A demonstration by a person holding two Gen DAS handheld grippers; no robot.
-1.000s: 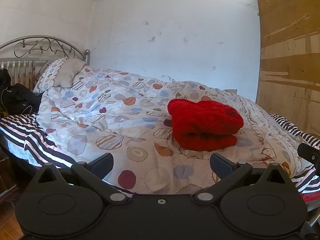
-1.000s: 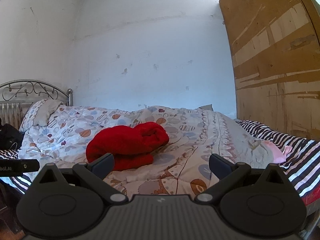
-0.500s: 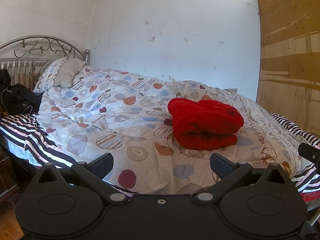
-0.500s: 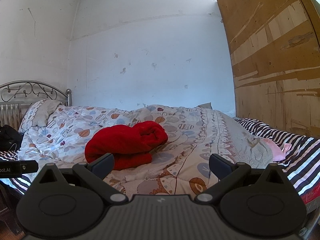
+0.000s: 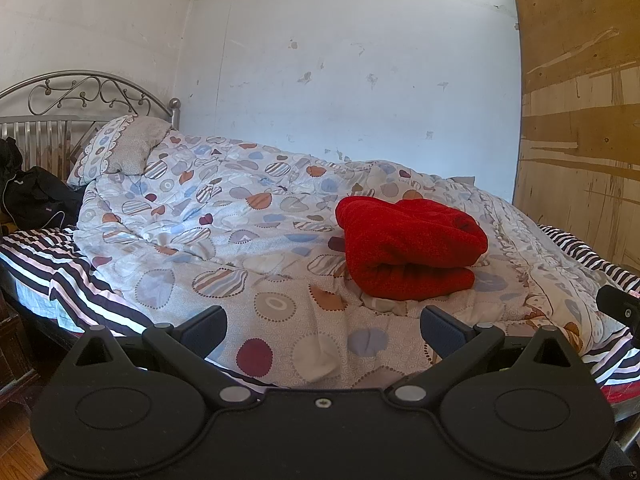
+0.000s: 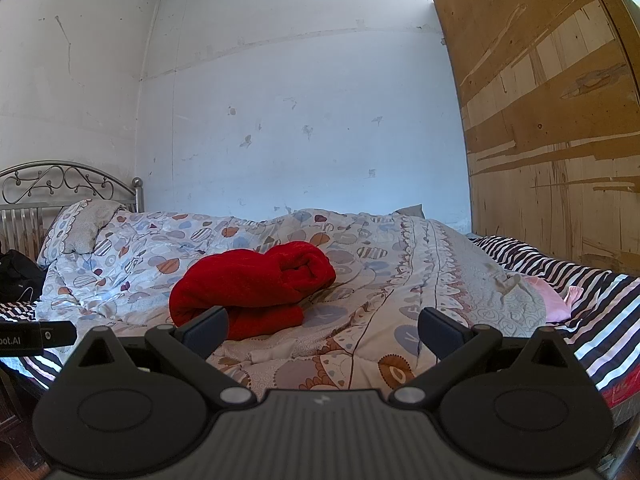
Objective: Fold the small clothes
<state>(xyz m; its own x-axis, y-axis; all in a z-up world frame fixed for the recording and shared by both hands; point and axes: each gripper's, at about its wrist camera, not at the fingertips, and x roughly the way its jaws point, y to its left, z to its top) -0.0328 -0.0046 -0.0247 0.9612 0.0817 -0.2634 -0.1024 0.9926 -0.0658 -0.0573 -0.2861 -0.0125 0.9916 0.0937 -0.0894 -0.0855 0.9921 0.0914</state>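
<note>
A red garment (image 5: 408,250) is lying folded into a thick bundle on the patterned quilt (image 5: 224,240) of a bed, near its middle and toward the foot end, as two hand-held tools are hovering short of the mattress edge. The left claw (image 5: 323,326) is standing wide open and gripping nothing; the right claw (image 6: 323,326) is likewise spread wide and empty. Neither is touching the cloth. Judging by the doubled layers and the rounded fold along its near side, the garment is looking already folded, which may be why both claws are hanging back from it rather than reaching in.

The left wrist view is showing the bundle right of centre, its stacked edges facing the camera, and is taking in the pillow (image 5: 128,148), the metal headboard (image 5: 80,96) and a black bag (image 5: 36,200) at the head of the bed. A dark tip of the other tool is poking in at its right edge.

The right wrist view is catching the rolled end of the garment (image 6: 256,288) instead, and is revealing what the left one is missing: a small pink cloth (image 6: 548,300) lying on the striped sheet (image 6: 560,276) beside the wooden panel (image 6: 552,120), well apart from the red bundle. That may be the next piece awaiting folding, though its shape is too small to make out.
</note>
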